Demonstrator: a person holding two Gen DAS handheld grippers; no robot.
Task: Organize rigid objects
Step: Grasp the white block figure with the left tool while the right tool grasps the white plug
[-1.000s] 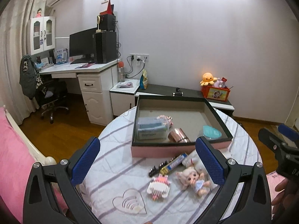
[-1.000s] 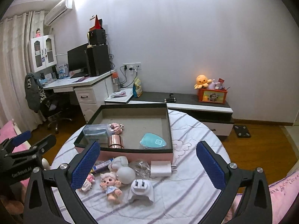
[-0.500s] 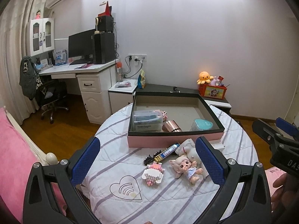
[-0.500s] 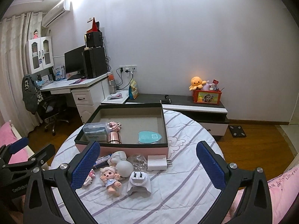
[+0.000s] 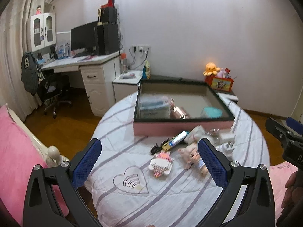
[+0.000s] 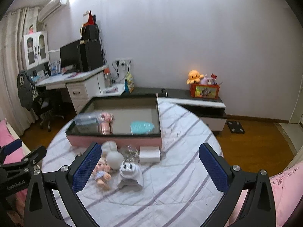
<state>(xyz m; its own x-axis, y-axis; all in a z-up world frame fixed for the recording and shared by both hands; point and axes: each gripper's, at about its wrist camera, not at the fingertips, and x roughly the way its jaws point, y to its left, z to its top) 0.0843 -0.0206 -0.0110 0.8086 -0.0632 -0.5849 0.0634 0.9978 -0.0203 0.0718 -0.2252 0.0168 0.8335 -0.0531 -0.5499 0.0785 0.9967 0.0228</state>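
A pink box [image 5: 180, 128] [image 6: 113, 140] with a dark rim sits on the round striped table [image 5: 132, 198] [image 6: 180, 189]. Inside lie a clear case [image 5: 154, 107], a copper cylinder [image 5: 180, 112] and a teal pouch [image 5: 211, 112] [image 6: 142, 127]. In front of the box lie a small doll [image 5: 193, 158] [image 6: 101, 172], a pink brick figure [image 5: 161, 163], a tube [image 5: 178, 139], a white plug adapter [image 6: 130, 174], a white charger [image 6: 149, 154] and a white ball [image 6: 114, 159]. My left gripper [image 5: 149, 162] and right gripper [image 6: 149, 166] both hover open above the near side of the table, holding nothing.
A clear heart-shaped piece [image 5: 130, 181] lies near the table's front. Pink bedding [image 5: 15, 151] lies left, more on the right [image 6: 284, 189]. A white desk [image 5: 79, 64] with a monitor, an office chair [image 5: 51, 92] and a low cabinet [image 6: 198, 104] with an orange plush stand along the wall.
Both grippers have drawn back and shifted slightly, so the table objects sit lower and farther in view. Both remain open and empty; nothing on the table has moved.
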